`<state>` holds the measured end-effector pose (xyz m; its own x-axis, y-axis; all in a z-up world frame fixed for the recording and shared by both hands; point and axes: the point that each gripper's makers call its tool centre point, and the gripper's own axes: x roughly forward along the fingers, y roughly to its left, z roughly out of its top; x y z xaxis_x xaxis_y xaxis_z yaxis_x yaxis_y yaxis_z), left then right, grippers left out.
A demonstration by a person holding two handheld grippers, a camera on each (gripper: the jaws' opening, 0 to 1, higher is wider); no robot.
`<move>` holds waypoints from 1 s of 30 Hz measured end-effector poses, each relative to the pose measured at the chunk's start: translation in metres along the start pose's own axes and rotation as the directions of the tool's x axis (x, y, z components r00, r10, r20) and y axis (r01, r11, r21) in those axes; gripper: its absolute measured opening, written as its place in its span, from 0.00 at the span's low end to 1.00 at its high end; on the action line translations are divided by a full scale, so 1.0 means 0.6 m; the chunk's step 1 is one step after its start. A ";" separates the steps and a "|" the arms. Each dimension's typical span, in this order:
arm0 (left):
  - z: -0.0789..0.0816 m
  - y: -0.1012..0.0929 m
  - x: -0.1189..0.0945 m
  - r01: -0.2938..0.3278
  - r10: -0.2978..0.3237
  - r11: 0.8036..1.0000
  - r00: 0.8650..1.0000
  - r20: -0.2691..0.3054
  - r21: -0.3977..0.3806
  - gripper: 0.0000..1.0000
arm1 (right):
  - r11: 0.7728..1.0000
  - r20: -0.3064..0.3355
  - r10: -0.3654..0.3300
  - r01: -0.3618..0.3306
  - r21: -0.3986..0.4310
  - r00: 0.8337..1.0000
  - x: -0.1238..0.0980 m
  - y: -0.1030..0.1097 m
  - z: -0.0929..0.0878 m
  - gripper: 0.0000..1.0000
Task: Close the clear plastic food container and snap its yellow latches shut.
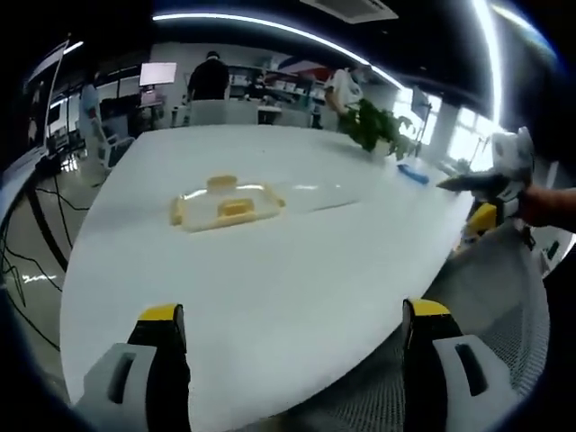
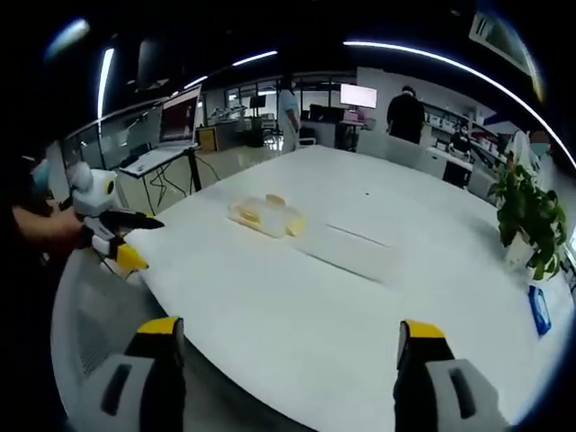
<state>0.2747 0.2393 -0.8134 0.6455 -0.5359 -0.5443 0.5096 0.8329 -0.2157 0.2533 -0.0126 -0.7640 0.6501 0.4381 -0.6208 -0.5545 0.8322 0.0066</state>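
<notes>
Container (image 1: 225, 205) with yellow latches (image 1: 236, 210) sits on the white table (image 1: 270, 297), well apart from both grippers, left (image 1: 297, 360) and right (image 2: 286, 369), each with jaws spread.

**No readable text in either view**

No word, number, label or brand can be read. The lit screen (image 2: 358, 94) far across the room in the right gripper view, seen also in the left gripper view (image 1: 158, 73), is a bright blur. The blue object (image 2: 540, 310) at the right end of the white table (image 2: 360, 297) shows no legible print.
</notes>
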 end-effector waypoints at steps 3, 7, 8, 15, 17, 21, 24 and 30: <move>0.009 0.007 0.004 -0.002 0.004 0.996 1.000 0.015 -0.087 0.99 | 1.000 -0.017 0.006 -0.007 -0.009 1.000 0.007 0.001 0.007 1.00; 0.021 0.023 0.004 -0.036 0.037 0.997 0.999 0.010 -0.071 0.99 | 0.999 -0.021 0.031 -0.031 -0.029 0.999 0.027 0.000 0.020 1.00; 0.024 0.025 0.005 -0.038 0.039 0.997 0.999 0.015 -0.071 0.99 | 0.999 -0.010 0.038 -0.038 -0.029 0.999 0.032 0.000 0.025 1.00; 0.030 0.056 0.007 -0.073 0.073 0.996 0.997 0.007 -0.055 0.99 | 0.996 -0.028 0.085 -0.086 -0.011 0.996 0.077 0.004 0.024 1.00; 0.026 0.068 0.007 -0.080 0.081 0.994 0.997 0.002 -0.072 0.99 | 0.992 -0.065 0.107 -0.111 -0.053 0.992 0.091 0.010 0.015 1.00; 0.023 0.081 0.009 -0.087 0.087 0.993 0.996 -0.010 -0.080 0.99 | 0.992 -0.042 0.113 -0.115 -0.043 0.993 0.112 0.007 0.040 1.00; 0.032 0.089 0.007 -0.091 0.091 0.994 0.996 -0.004 -0.064 0.99 | 0.991 -0.029 0.123 -0.125 -0.048 0.992 0.124 0.010 0.058 1.00; 0.039 0.110 0.016 -0.112 0.111 0.993 0.994 -0.014 -0.039 0.97 | 0.991 -0.016 0.120 -0.121 -0.055 0.993 0.144 -0.005 0.077 1.00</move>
<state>0.3282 0.2860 -0.8138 0.6904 -0.4380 -0.5758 0.4117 0.8923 -0.1851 0.3349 0.0386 -0.7817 0.5703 0.5292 -0.6283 -0.6568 0.7531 0.0381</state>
